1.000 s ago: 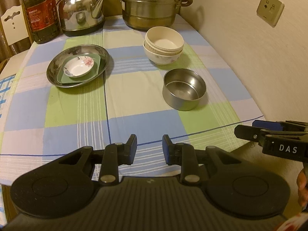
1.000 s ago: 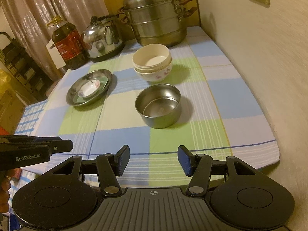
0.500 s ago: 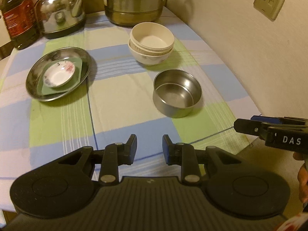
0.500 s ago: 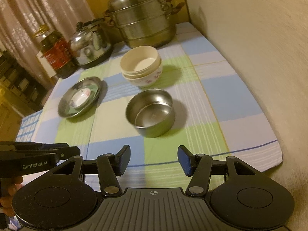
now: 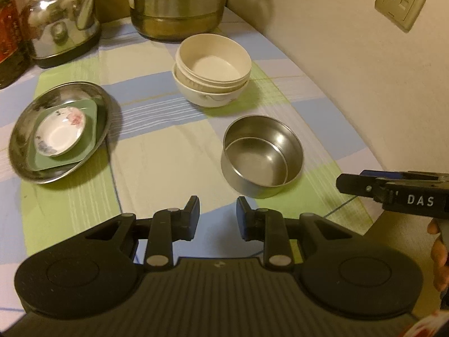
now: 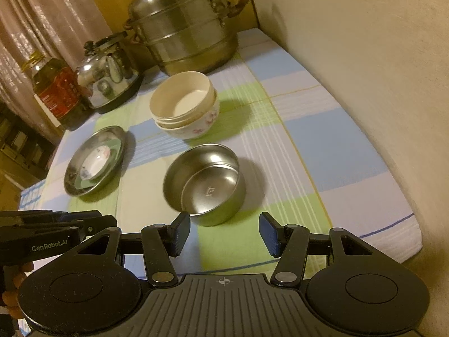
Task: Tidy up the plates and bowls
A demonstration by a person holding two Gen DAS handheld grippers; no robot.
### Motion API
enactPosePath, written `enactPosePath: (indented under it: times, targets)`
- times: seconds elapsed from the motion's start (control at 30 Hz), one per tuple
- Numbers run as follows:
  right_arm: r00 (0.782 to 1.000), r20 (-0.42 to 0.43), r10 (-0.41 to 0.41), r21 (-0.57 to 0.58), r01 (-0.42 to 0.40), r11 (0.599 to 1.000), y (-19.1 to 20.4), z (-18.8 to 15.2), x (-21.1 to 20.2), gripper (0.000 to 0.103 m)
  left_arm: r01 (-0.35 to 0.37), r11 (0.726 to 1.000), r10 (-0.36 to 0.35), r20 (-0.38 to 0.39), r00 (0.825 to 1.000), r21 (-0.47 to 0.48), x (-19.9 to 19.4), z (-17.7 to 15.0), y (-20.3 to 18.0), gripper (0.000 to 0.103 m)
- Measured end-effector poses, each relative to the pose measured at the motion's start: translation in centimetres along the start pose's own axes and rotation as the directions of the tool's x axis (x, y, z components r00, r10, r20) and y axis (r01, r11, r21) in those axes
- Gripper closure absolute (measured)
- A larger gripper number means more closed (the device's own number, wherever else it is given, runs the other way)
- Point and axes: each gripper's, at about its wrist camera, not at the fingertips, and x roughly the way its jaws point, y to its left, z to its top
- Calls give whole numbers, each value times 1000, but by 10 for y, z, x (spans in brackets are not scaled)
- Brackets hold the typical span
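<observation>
A steel bowl (image 5: 262, 156) (image 6: 204, 181) stands alone on the checked tablecloth, nearest both grippers. Behind it are stacked cream bowls (image 5: 212, 70) (image 6: 183, 104), the lowest with a flower pattern. To the left, a steel plate (image 5: 60, 130) (image 6: 94, 160) holds a green square plate (image 5: 89, 134) and a small flowered saucer (image 5: 60, 130) (image 6: 94, 161). My left gripper (image 5: 217, 217) hovers near the table's front edge, its jaws narrowly apart with nothing between them. My right gripper (image 6: 223, 233) is open just short of the steel bowl, empty.
A tiered steel steamer pot (image 6: 185, 25) (image 5: 179, 2), a kettle (image 6: 108, 73) (image 5: 60, 19) and an oil bottle (image 6: 54, 90) line the back of the table. A wall (image 5: 350, 56) with a socket (image 5: 400, 0) runs along the right side. A person's fingers (image 5: 437, 255) grip the right handle.
Both grippers have moved forward and lower toward the dishes, so the steel bowl now looms larger and closer. Neither jaw opening has changed.
</observation>
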Motion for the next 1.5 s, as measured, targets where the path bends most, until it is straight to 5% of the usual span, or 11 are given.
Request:
enactPosePath:
  times: [0.6, 1.13, 1.5]
  targets:
    - [1000, -10, -18, 54, 19, 998, -12, 15, 44, 49, 85, 996, -84, -37, 996, 12, 55, 33, 7, 78]
    - [998, -27, -48, 28, 49, 998, -8, 25, 87, 70, 63, 997, -60, -69, 996, 37, 96, 51, 2, 80]
    - [997, -25, -70, 3, 70, 998, -4, 26, 95, 91, 78, 995, -74, -61, 995, 61, 101, 51, 1, 95]
